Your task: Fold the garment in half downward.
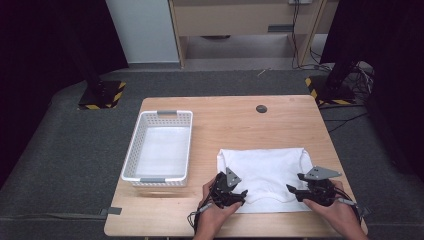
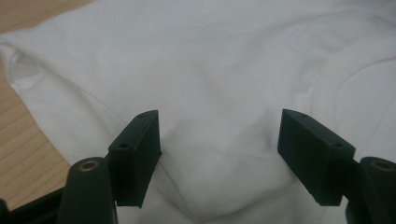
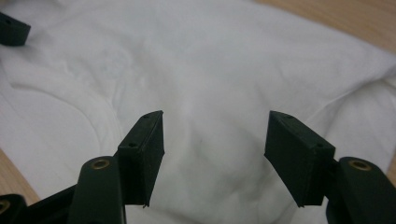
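A white folded garment (image 1: 265, 172) lies flat on the right half of the wooden table (image 1: 225, 120), near the front edge. My left gripper (image 1: 243, 193) rests at the garment's front left corner with its jaws wide apart. In the left gripper view the cloth (image 2: 210, 60) spreads under the open left gripper (image 2: 219, 116), and nothing is pinched. My right gripper (image 1: 290, 190) sits at the front right part of the garment, also open. The right gripper view has white fabric (image 3: 201, 60) beneath the parted right gripper (image 3: 215, 115), and a jaw tip of the left gripper (image 3: 11, 28) at the far corner.
An empty white plastic basket (image 1: 137, 145) stands on the table's left half. A small dark round disc (image 1: 261, 108) sits near the back edge. Bare wood lies between basket and garment. Black stands with striped bases (image 1: 102, 95) are on the floor behind.
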`<state>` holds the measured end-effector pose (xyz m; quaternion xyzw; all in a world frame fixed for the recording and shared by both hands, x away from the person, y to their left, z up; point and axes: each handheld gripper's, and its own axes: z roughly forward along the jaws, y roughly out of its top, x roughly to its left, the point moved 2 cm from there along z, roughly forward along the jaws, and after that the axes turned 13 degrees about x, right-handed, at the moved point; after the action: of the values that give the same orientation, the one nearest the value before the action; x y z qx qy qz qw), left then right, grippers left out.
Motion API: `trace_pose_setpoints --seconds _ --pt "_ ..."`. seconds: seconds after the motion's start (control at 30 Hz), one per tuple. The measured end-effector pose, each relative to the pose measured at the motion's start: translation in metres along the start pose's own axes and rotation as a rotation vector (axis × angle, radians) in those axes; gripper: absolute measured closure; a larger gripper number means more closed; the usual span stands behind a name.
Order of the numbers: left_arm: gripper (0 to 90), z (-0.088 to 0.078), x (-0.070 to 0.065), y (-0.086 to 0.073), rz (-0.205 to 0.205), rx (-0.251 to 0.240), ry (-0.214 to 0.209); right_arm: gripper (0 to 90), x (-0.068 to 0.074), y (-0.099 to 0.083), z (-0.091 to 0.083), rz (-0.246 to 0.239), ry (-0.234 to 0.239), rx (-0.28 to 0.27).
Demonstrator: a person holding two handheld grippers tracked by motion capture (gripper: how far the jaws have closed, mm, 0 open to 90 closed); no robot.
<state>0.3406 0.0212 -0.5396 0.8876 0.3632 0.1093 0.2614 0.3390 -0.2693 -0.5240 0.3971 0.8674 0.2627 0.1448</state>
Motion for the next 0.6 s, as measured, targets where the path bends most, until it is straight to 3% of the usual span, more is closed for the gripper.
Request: trace_pose_setpoints --seconds 0.17,0.3,0.43,0.6 --pt "27.2 0.006 0.007 0.0 0.01 0.012 0.019 35.5 0.003 -0.012 0.013 -0.041 -0.034 0.07" --pt "24.4 0.011 0.008 0.004 0.018 0.006 0.016 35.4 -0.001 -0.02 0.012 0.009 -0.016 0.048" --pt "22.3 0.017 0.009 0.011 0.035 -0.001 -0.003 35.2 -0.006 -0.029 0.007 0.054 -0.031 0.047" --pt "17.1 0.022 0.008 0.017 0.052 0.012 -0.011 33.0 -0.008 -0.035 0.004 0.08 -0.035 0.029"
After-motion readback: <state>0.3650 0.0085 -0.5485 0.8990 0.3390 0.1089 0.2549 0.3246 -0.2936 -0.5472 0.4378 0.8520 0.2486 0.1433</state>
